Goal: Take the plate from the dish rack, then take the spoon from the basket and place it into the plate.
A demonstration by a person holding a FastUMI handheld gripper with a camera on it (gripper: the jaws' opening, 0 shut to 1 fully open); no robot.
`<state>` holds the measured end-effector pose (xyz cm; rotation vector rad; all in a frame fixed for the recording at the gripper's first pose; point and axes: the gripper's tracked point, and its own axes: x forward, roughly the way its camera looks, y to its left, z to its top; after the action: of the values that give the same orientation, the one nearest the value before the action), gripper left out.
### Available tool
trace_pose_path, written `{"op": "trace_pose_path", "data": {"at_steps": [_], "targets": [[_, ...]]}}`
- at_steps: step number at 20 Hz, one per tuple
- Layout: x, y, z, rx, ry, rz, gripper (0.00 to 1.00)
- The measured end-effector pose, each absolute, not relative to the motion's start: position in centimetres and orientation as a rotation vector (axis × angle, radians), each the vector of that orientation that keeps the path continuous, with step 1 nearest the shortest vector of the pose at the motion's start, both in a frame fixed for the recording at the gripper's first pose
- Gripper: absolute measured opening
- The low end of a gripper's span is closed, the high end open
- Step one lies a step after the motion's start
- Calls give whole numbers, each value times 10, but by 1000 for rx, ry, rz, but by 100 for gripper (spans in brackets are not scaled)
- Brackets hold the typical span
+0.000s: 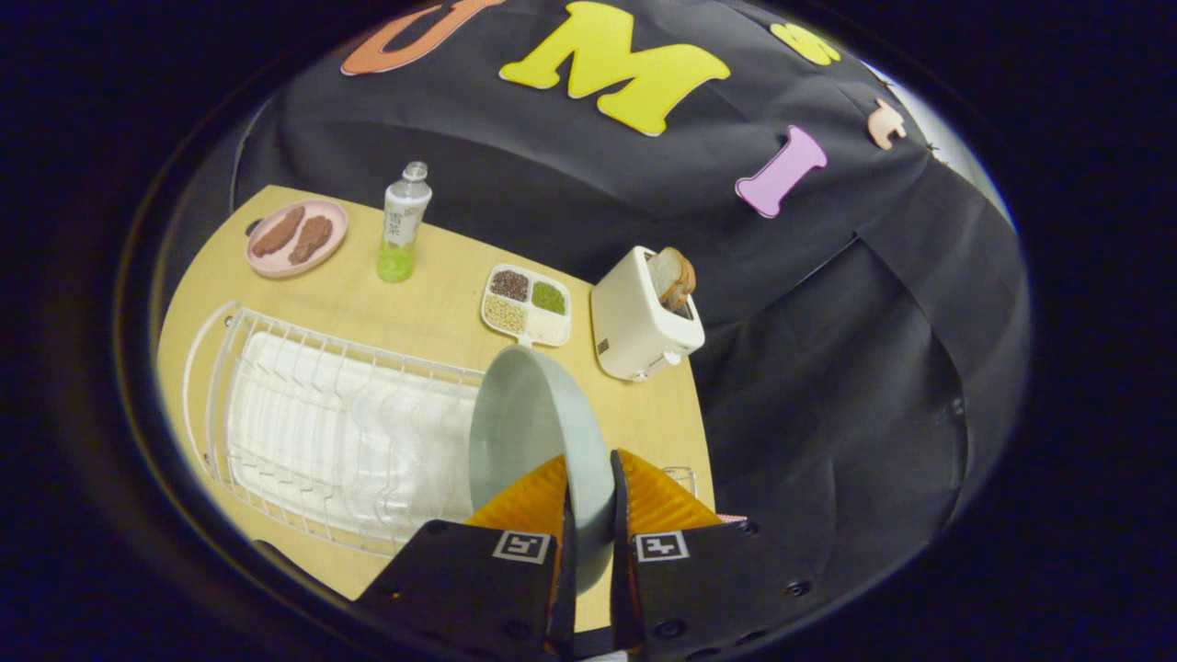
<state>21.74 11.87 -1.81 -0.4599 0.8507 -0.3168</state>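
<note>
A pale grey-green plate (524,414) stands on edge between my two fingers, and my gripper (588,487) is shut on its rim. It is held up over the right end of the white wire dish rack (322,423), which lies on the wooden table (441,276) to the left of my fingers. A bit of a wire basket (682,478) peeks out just right of my right finger; whatever lies in it is hidden.
Beyond the plate stand a white toaster (644,322) with bread in it and a divided tray (527,305) of beans and grains. Farther left are a drink bottle (402,234) and a pink plate (296,237) with two brown pieces.
</note>
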Motion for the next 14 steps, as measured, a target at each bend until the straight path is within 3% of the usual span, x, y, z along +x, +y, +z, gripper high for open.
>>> {"op": "trace_pose_path", "data": {"at_steps": [6, 14], "targets": [[145, 133, -19, -213, 734, -83, 20], [61, 133, -94, -38, 724, 148, 20]]}}
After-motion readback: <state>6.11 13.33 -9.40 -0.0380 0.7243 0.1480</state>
